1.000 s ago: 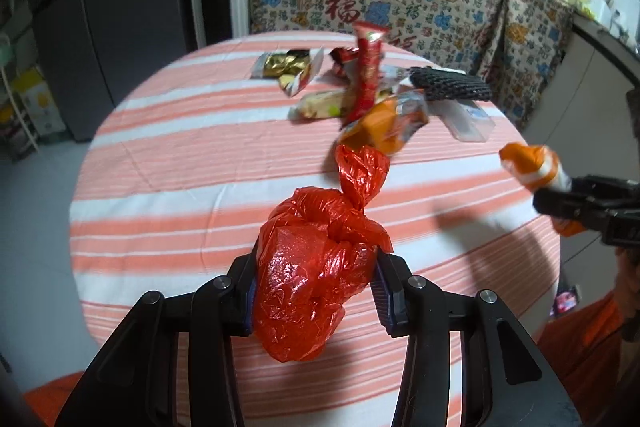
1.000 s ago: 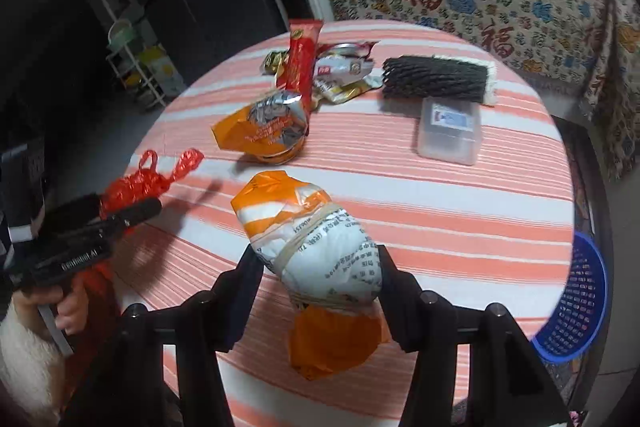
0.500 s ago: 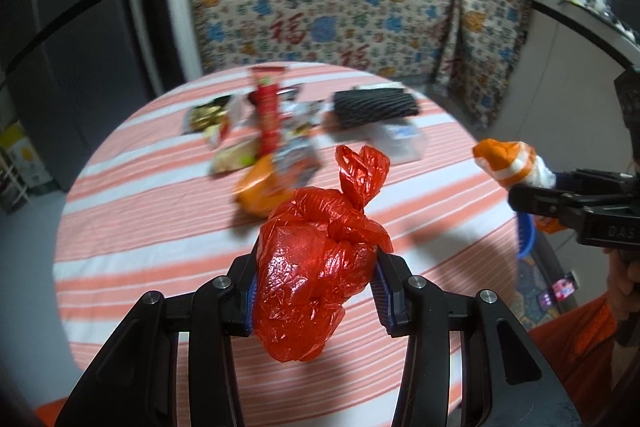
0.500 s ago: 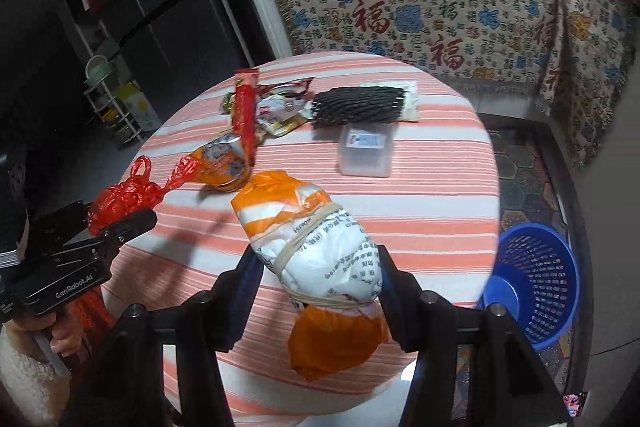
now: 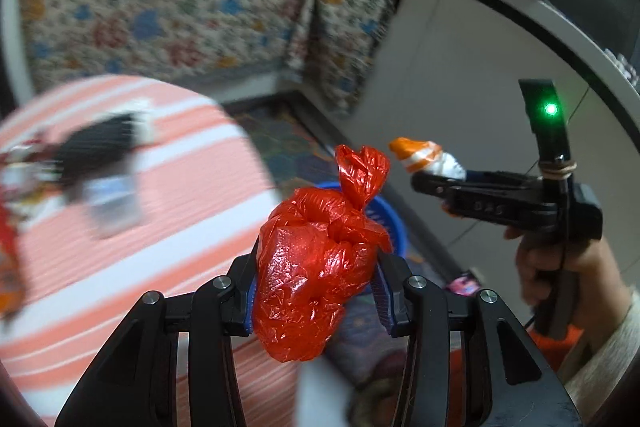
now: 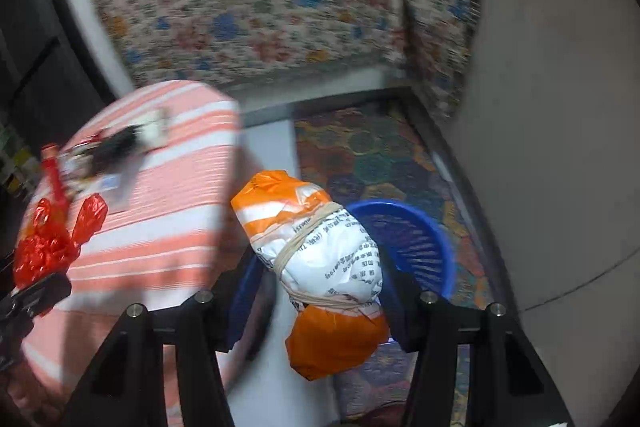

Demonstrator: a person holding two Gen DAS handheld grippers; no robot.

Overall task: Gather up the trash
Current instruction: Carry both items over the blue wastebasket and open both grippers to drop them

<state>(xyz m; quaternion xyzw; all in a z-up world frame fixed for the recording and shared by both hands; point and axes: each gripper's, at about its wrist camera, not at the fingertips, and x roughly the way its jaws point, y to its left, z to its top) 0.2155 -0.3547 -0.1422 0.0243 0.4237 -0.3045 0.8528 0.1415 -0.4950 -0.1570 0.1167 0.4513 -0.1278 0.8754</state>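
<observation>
My left claw is clamped partway closed on a knotted red plastic bag; the bag bulges out above and below the pads and its twisted top sticks up. Through the left wrist camera I see it hanging past the edge of the round worktop, with the blue basket on the floor partly hidden right behind it. My right claw is likewise closed partway on a bundle wrapped in orange and white plastic, tied round with tan bands, printed text on the white part. The bundle sits between the fingers, its orange end hanging below them. In the right wrist view the basket shows just behind and to the right of that bundle, standing on a patterned floor mat beside the worktop.

From the left camera I can also see my right claw from the side, the bundle's orange tip poking out, a hand on its grip and a green light lit on its upright part. The right camera catches the red bag at the left edge, over the striped cloth.

Back on the worktop lie more wrappers, a dark ridged thing and a clear box, all smeared by blur. A patterned cloth hangs behind
</observation>
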